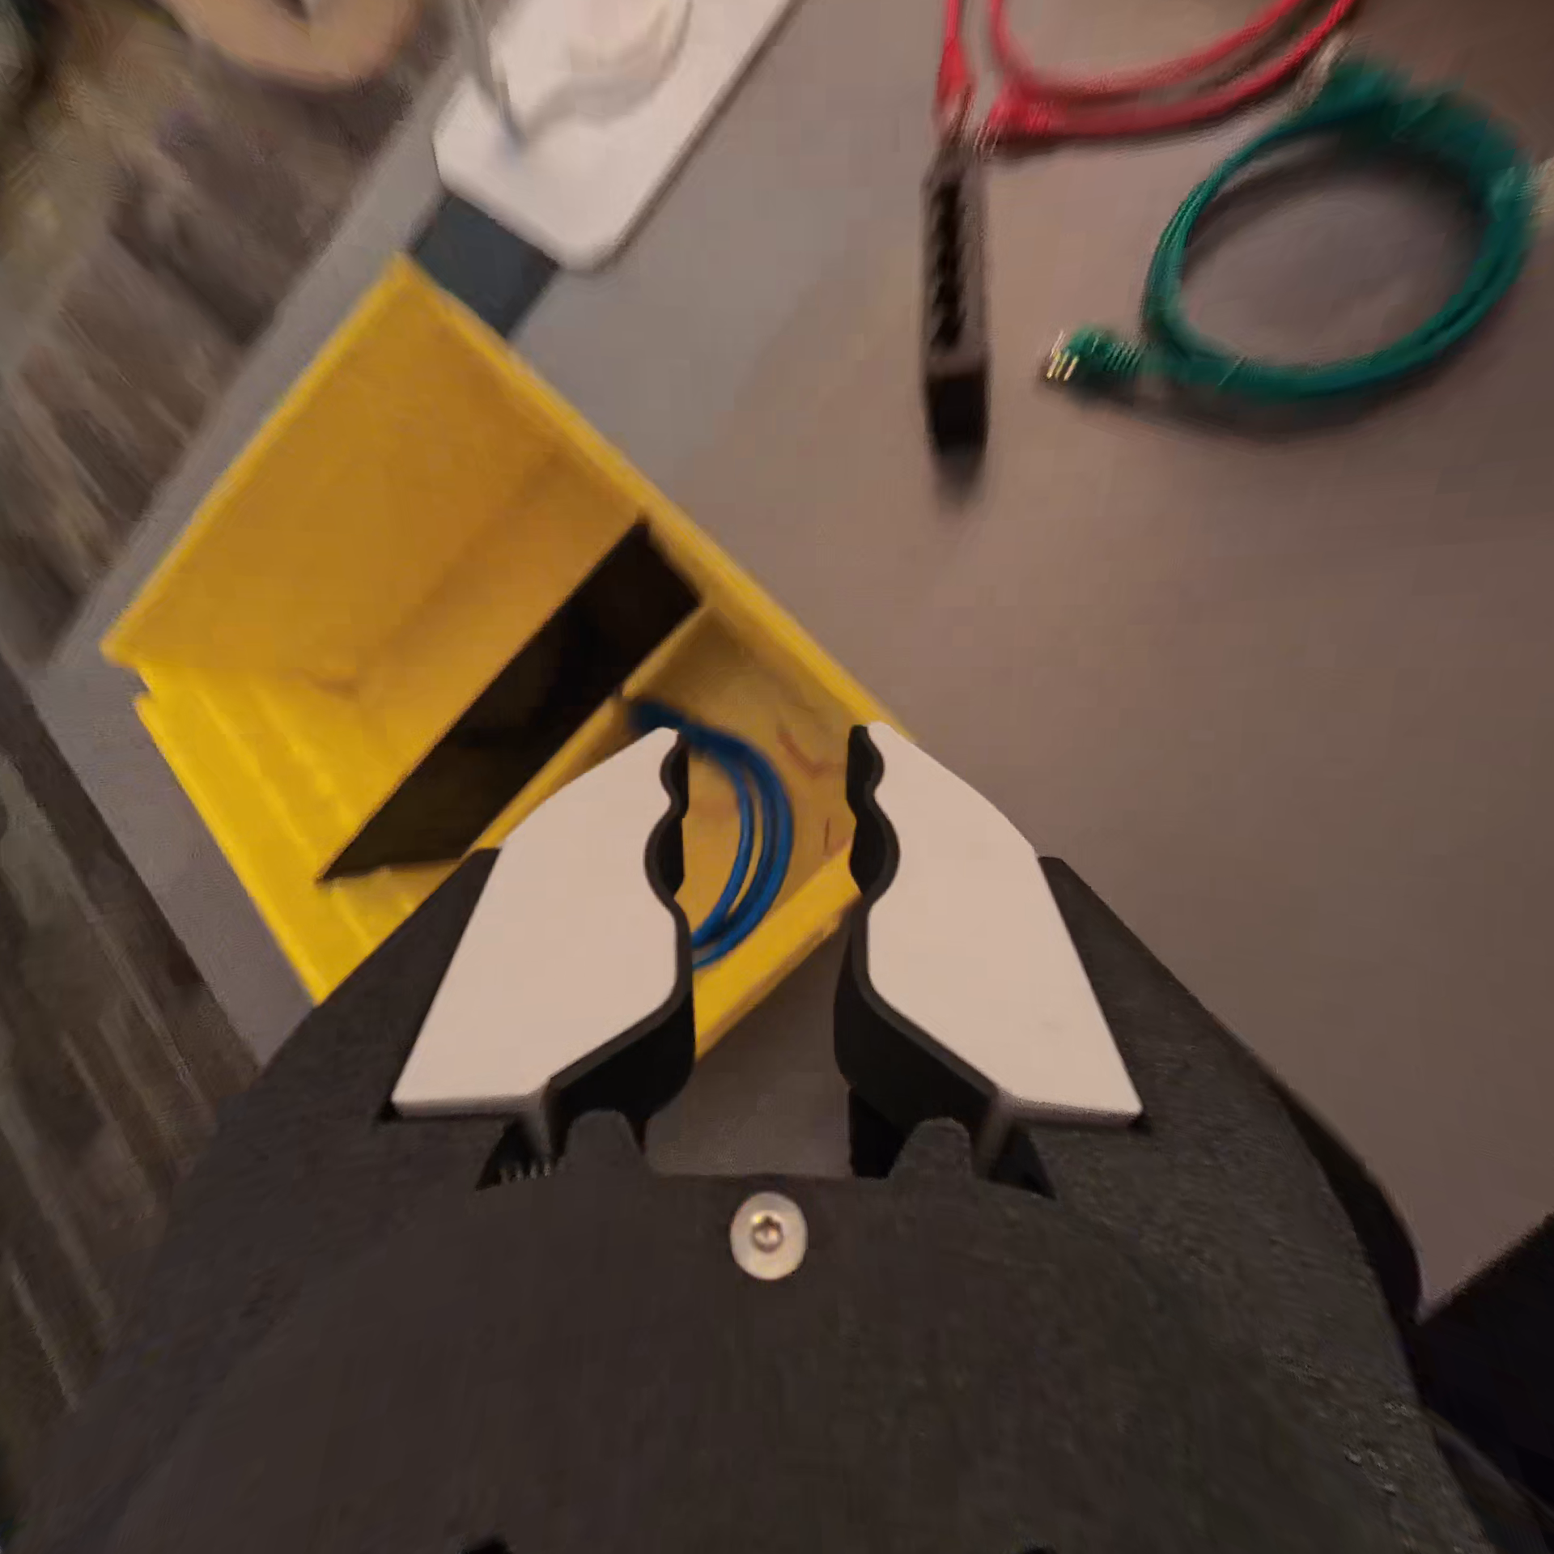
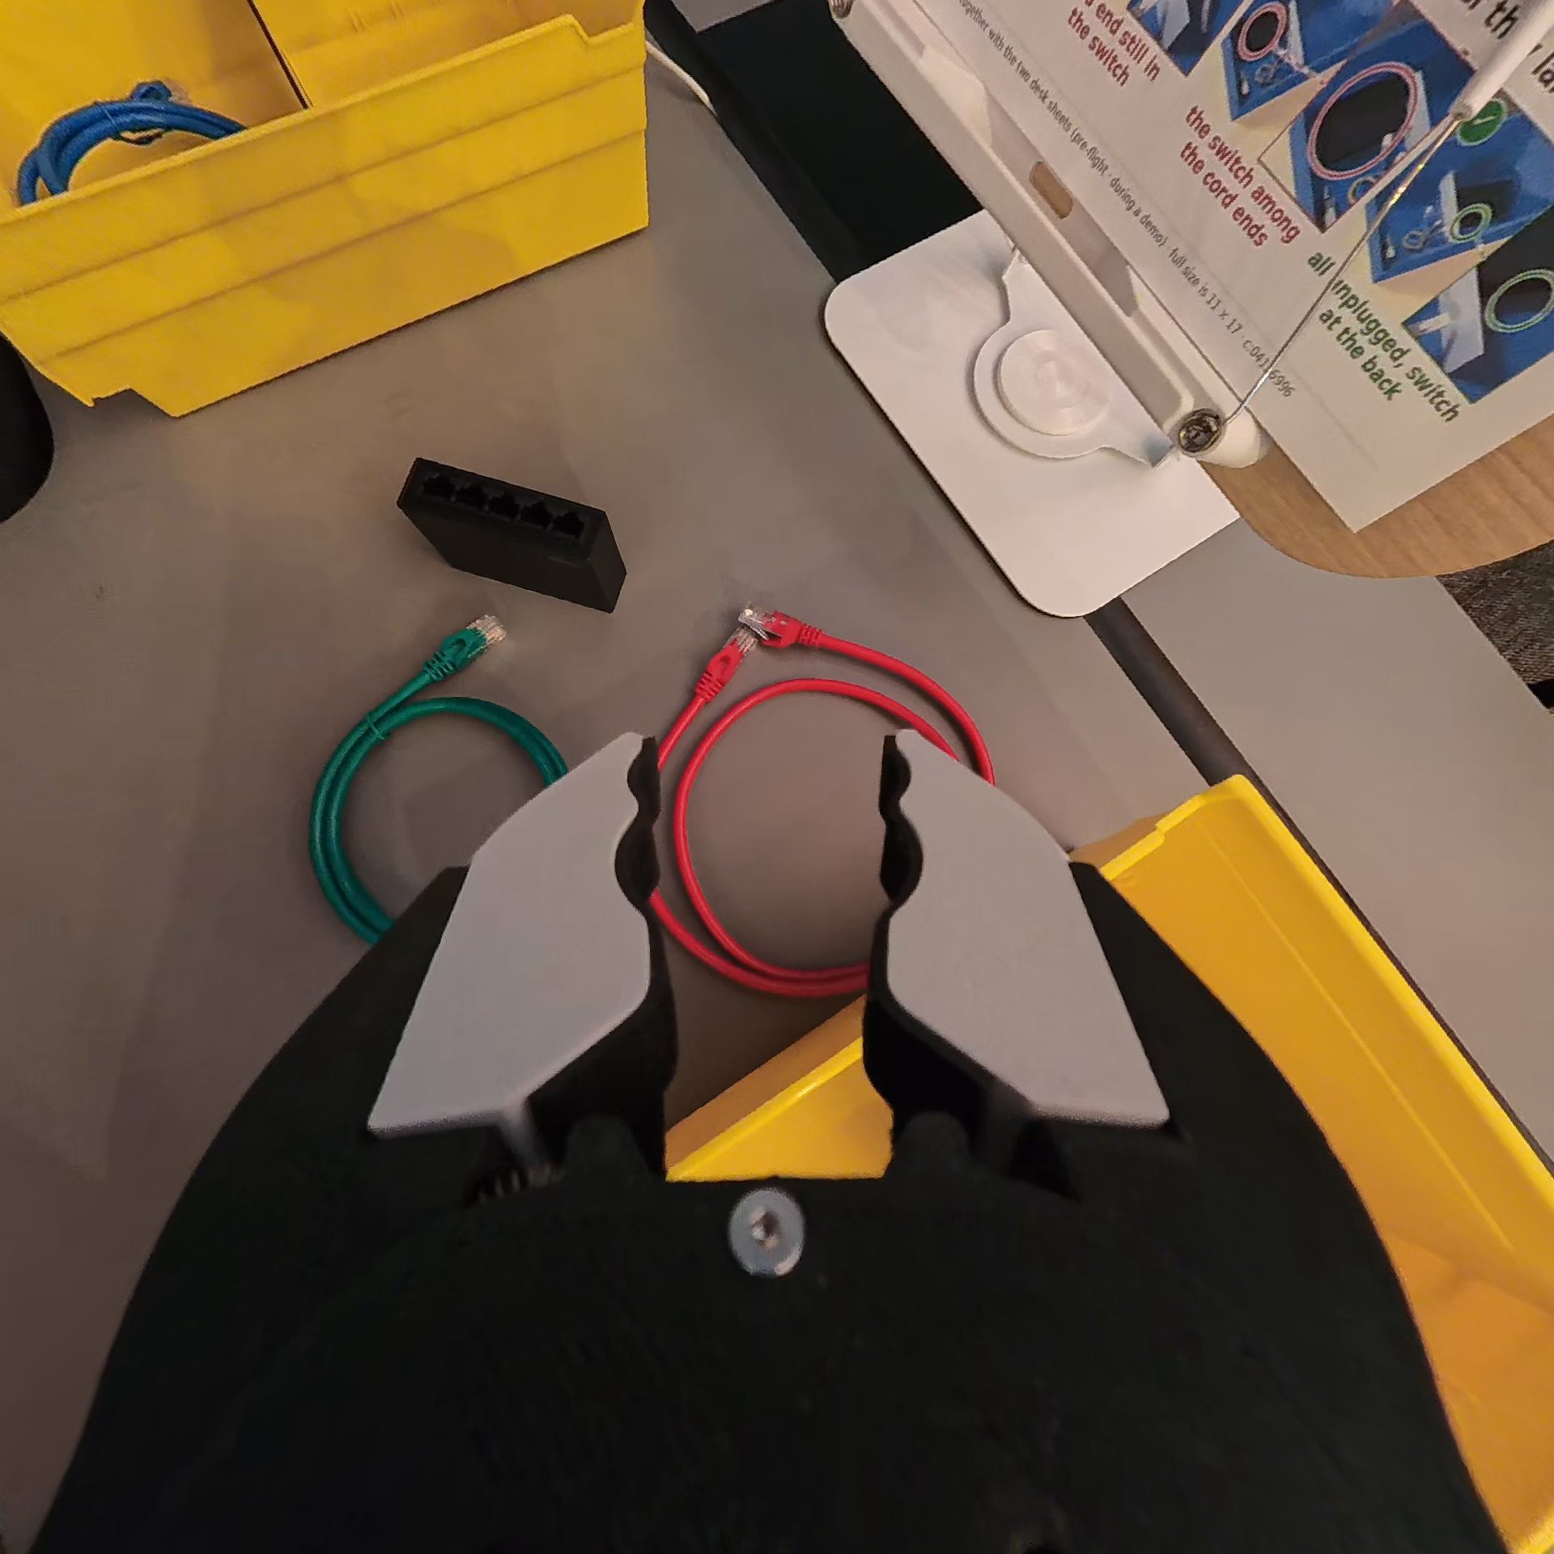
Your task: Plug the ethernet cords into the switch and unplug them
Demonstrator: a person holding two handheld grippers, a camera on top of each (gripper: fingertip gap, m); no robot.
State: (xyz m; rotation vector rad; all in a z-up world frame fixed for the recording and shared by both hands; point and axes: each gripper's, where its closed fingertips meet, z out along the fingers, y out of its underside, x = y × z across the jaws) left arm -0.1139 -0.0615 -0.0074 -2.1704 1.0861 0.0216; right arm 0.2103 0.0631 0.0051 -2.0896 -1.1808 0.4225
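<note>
A black switch with a row of ports lies on the grey table; it shows blurred in the left wrist view. A coiled green cord and a coiled red cord lie unplugged near it; both also show in the left wrist view, green and red. A blue cord lies coiled in a yellow bin, also seen in the right wrist view. My left gripper is open and empty above the blue cord. My right gripper is open and empty above the red cord.
The yellow bin with a divider stands at the table's far left. A second yellow bin sits under my right gripper at the right. A white stand base holding a printed sheet stands at the back right near the table's edge. About 35 cm separates my left fingertips from my right. Both grippers' tips are roughly 20 cm from the black switch. Seen from the left wrist view as well.
</note>
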